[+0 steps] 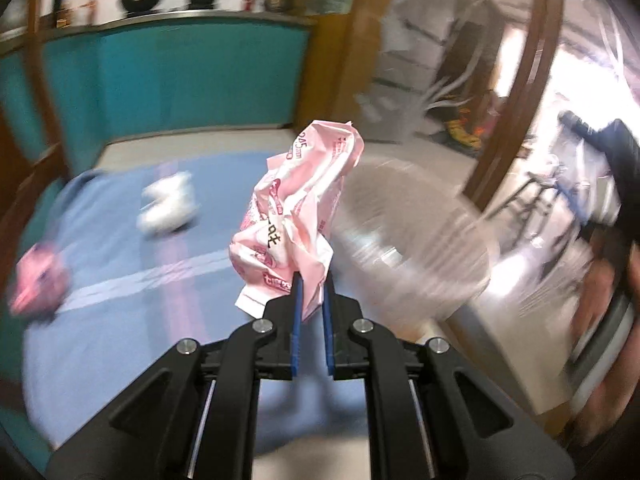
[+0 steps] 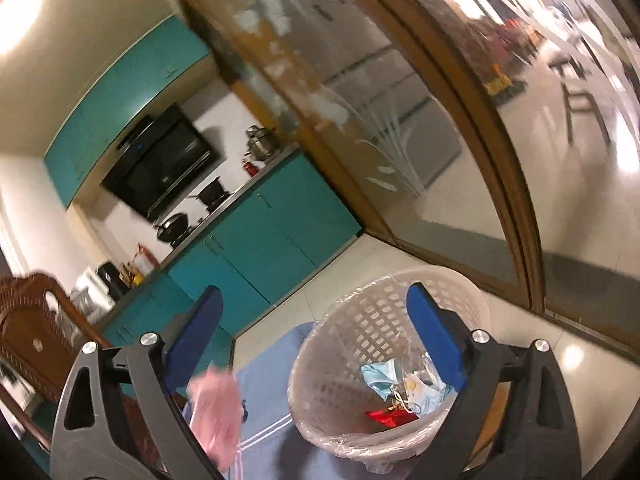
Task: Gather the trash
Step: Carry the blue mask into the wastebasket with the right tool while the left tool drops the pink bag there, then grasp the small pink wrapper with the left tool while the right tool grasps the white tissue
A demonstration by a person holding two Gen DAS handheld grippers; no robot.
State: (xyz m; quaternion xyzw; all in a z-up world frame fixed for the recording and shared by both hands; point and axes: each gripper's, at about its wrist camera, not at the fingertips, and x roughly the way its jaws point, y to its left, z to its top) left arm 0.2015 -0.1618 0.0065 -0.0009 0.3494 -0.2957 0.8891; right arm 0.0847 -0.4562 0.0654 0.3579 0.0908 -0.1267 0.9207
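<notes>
My left gripper (image 1: 311, 280) is shut on a crumpled pink wrapper (image 1: 298, 208) and holds it up above the blue tablecloth (image 1: 120, 264). The white trash basket (image 1: 416, 248) is blurred, just right of the wrapper. In the right wrist view the lined basket (image 2: 352, 320) holds several pieces of trash, among them a blue mask (image 2: 380, 376) and a red wrapper (image 2: 384, 416). My right gripper (image 2: 316, 300) is open and empty above the basket. The pink wrapper (image 2: 218, 416) shows blurred at lower left.
On the cloth lie a white crumpled piece (image 1: 168, 208) and a pink piece (image 1: 40, 280) at the left edge. Teal cabinets (image 1: 168, 72) stand behind. A glass door with a wooden frame (image 2: 400, 140) is to the right. A wicker chair (image 2: 28, 320) stands at left.
</notes>
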